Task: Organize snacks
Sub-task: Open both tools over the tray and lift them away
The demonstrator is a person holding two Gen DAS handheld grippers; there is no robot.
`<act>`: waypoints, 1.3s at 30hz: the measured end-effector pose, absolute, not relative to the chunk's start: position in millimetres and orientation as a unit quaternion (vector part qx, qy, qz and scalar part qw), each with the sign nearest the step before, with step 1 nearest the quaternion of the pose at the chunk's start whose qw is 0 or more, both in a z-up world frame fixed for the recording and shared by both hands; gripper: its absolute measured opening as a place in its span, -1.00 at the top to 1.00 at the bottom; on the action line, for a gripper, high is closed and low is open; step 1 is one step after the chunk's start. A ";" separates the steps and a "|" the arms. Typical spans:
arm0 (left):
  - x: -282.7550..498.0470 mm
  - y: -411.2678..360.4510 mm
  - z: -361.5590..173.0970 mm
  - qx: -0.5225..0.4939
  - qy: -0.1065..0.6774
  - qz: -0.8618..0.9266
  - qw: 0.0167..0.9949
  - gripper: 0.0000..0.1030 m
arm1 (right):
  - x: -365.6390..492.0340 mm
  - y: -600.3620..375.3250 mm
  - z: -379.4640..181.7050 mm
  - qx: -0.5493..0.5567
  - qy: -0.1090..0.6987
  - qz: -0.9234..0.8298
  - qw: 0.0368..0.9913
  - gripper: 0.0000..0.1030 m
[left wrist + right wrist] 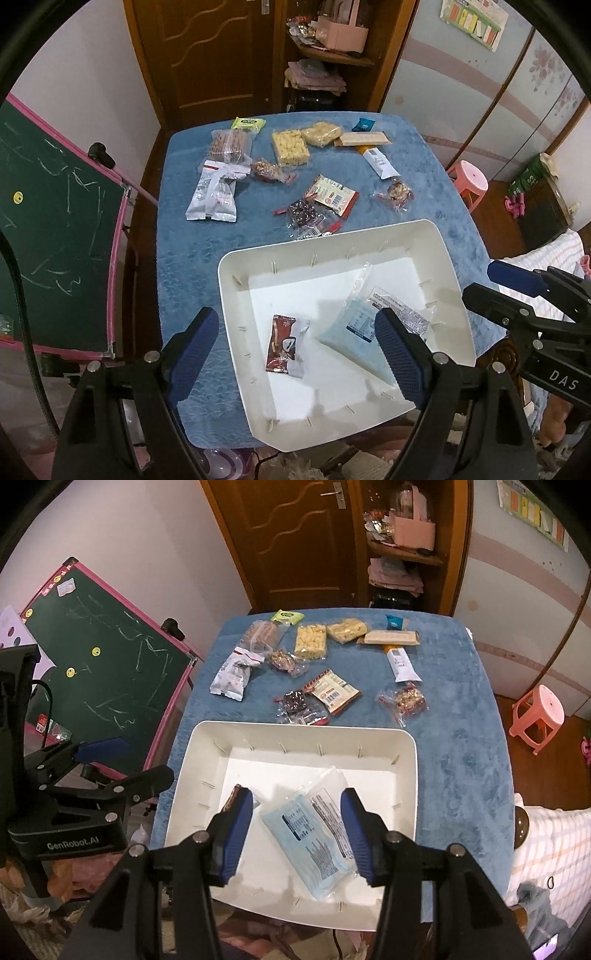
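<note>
A white tray (439,243) (207,738) sits on the near part of a blue-covered table (192,258) (461,768). Inside lie a light blue packet (354,332) (306,834) and a small dark red packet (282,347), mostly hidden behind a finger in the right wrist view. Several snack packets lie on the far half of the table, such as a silver pack (214,195) (231,679) and a yellow puffed bar (290,149) (311,641). My left gripper (295,354) is open and empty above the tray's near left. My right gripper (297,834) is open and empty above the blue packet.
A green chalkboard with a pink frame (55,229) (110,672) stands left of the table. A pink stool (469,181) (539,716) stands to the right. A wooden door and shelf (325,44) (402,535) are behind the table. A checked cloth (546,849) lies at the near right.
</note>
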State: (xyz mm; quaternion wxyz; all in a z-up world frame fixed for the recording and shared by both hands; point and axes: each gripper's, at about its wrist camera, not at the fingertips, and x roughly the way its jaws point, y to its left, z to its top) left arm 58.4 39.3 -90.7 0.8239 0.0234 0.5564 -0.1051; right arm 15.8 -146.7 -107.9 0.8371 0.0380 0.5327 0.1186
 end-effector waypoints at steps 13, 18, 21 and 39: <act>59.7 33.8 -81.7 0.031 0.543 -0.103 0.833 -0.66 | 18.2 -152.2 -97.6 0.046 0.524 0.117 0.842 0.03; 65.9 32.5 -78.1 0.027 0.541 -0.103 0.834 -0.67 | 24.8 -158.6 -95.0 0.053 0.523 0.116 0.843 0.03; 72.5 33.2 -75.5 0.019 0.544 -0.102 0.833 -0.67 | 30.8 -164.0 -91.5 0.059 0.519 0.116 0.845 0.03; 181.4 82.2 -3.2 0.025 0.444 -0.003 0.896 -0.86 | 122.0 -219.0 -31.5 0.038 0.436 0.054 0.898 -0.22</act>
